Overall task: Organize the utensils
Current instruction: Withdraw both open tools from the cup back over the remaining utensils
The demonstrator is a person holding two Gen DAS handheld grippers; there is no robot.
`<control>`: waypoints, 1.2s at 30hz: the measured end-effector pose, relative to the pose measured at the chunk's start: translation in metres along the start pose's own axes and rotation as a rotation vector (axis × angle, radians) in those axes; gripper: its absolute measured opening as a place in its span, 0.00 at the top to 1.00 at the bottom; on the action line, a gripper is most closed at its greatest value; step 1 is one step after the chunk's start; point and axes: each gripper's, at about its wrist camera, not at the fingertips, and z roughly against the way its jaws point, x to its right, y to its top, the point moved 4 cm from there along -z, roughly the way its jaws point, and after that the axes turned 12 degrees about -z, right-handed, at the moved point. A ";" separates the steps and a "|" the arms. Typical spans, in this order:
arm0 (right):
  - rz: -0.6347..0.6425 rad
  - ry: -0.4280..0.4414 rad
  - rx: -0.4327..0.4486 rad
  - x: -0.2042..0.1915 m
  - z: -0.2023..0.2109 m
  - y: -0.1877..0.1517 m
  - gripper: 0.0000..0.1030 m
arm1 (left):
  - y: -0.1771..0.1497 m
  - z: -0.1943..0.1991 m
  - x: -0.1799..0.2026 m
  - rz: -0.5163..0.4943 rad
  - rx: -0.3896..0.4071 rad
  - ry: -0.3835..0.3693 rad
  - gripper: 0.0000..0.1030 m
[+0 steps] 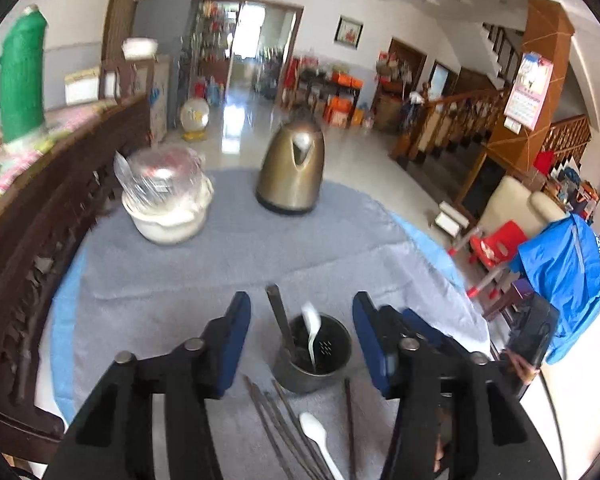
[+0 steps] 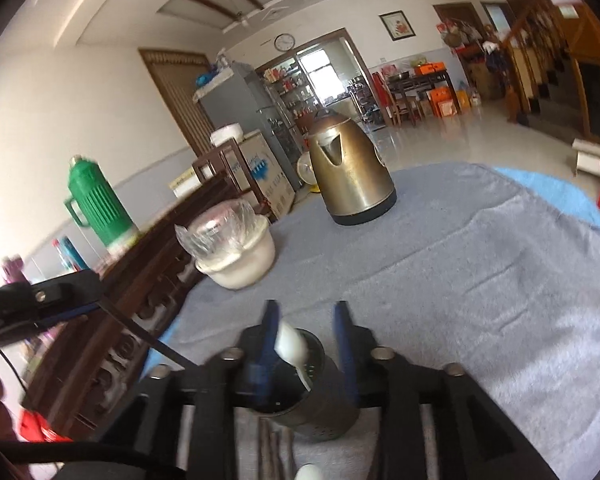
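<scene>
— Two hand-held grippers, both released? Left hand-held gripper (image 1: pixel 300 340) spread well apart, pads clear of everything; right hand-held gripper (image 2: pixel 306 344) parted too, nothing pinched.

— Yes. Between the left one's blue fingers (image 1: pixel 232 344): metal utensil holder (image 1: pixel 314 354), upright on the counter (image 1: pixel 220 272). Inside it, leaning on the rim: white spoon (image 1: pixel 313 330) and dark flat handle (image 1: pixel 280 320).

— And from the right wrist view?

— Same holder under the open jaws, white spoon just beside the near blue pad, touching or not: cannot tell.

— Still loose on the grey cloth?

— Dark chopsticks (image 1: pixel 284 428), second white spoon (image 1: pixel 318 436), one more dark stick (image 1: pixel 350 420), all lying just in front of the holder.

— Farther out?

— Bronze kettle (image 1: pixel 292 172) and white pot (image 1: pixel 168 212) with plastic-wrapped top, well apart. Green thermos (image 1: pixel 22 76) off on the wooden sideboard.
</scene>
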 end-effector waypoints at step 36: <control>0.179 -0.086 -0.058 0.009 0.122 -0.090 0.39 | -0.142 0.035 0.013 -0.096 -0.202 0.425 0.23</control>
